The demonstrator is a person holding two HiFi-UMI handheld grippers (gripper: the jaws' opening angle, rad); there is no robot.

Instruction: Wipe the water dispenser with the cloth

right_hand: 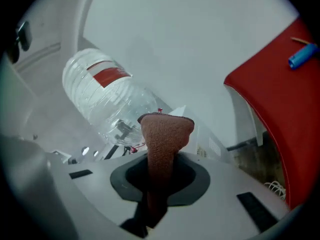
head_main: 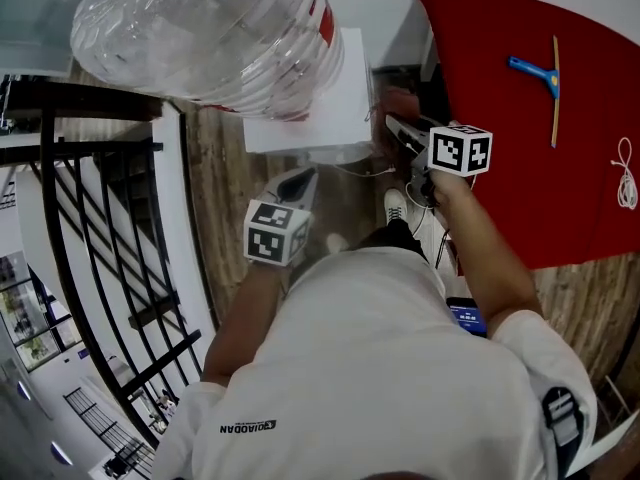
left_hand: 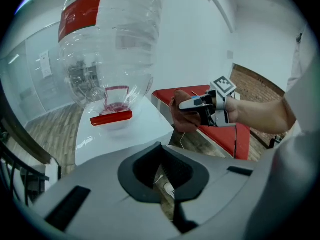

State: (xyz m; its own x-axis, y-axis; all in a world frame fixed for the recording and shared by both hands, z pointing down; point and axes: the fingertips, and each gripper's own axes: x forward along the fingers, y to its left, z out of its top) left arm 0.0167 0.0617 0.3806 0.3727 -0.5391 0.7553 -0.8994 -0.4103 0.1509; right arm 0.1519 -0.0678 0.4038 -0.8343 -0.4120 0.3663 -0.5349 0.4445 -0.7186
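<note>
- Two tools are in play. The left tool (left_hand: pixel 167 184) hangs low in front of the person with its jaws drawn almost together and nothing between them; only the wooden floor shows through the slit.
- The right tool (right_hand: pixel 159 184) is clamped on the cloth (right_hand: pixel 162 139), a reddish-brown, knitted-looking piece folded over so that a rounded loop stands up past the jaws.
- The cloth looks dry and limp, and I judge it will mould easily to flat panels and edges.
- In the left gripper view, the right tool holds the cloth in the air off the right corner of the water dispenser (left_hand: pixel 115 134), near it but apart from it.
- Progress, as I read it: the cloth is picked up and brought to the machine, which is the only part done. No contact shows, so the whole wipe is left: top, sides and front.
- The dispenser is a white cabinet standing on the floor. Its flat top looks clean and glossy, with no streaks or wet marks that I can make out.
- On it sits a large clear bottle (head_main: pixel 210 28) with a red label, neck down in a red collar, seemingly empty.
- Farther right stands a red worktop (head_main: pixel 500 118) carrying a blue squeegee (head_main: pixel 535 73) and a white cord (head_main: pixel 627 173).
</note>
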